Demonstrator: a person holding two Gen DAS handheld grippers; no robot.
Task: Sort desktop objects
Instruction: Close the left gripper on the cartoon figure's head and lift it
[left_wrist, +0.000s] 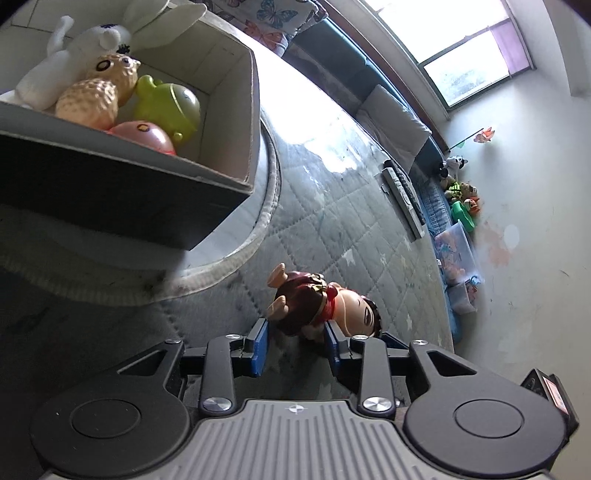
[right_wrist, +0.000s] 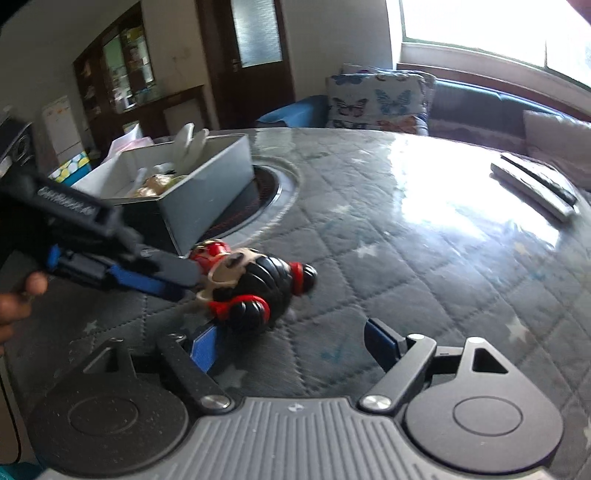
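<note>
Left wrist: one doll (left_wrist: 325, 306), four boxed toys (left_wrist: 107, 88).

Quilted grey table (right_wrist: 424, 236) with star print. On it: doll (right_wrist: 255, 284) lying sideways, open toy box (right_wrist: 207, 199) beside a round inset, remotes (right_wrist: 535, 186) near far edge.

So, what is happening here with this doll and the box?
A person is sorting toys on the quilted table. The left tool has its jaws around a doll in a dark red dress, which lies on its side; whether they already squeeze it is unclear. The right tool is open and holds nothing, just beside the doll. The grey box nearby already contains several toys: a white plush rabbit, a yellow sheep and a green figure.
</note>
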